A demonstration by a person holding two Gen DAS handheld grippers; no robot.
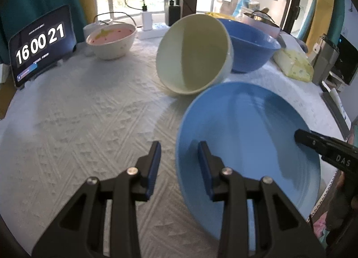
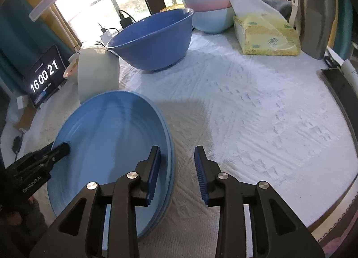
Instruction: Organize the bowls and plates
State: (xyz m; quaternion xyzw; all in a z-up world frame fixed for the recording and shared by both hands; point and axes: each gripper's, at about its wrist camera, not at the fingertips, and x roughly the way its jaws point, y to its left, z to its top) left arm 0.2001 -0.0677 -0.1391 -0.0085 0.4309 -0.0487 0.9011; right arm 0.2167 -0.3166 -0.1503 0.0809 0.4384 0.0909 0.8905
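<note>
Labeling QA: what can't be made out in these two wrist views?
- Light blue plate: right wrist view hints at a stack; count unclear, near edge hidden by the right gripper.
- Cream bowl: whether it rests on the dark blue bowl, contact hidden.
- Left gripper: pad contact with the plate unclear.

Rt gripper [image 2: 177,168] straddling right rim of light blue plate [image 2: 107,146], pads apart, not pressing. Left gripper [image 2: 63,147] at plate's left edge, grip unclear. Dark blue bowl [image 2: 154,38] behind on white cloth [image 2: 257,112]; cream bowl [image 2: 98,69] tipped just beside it.
</note>
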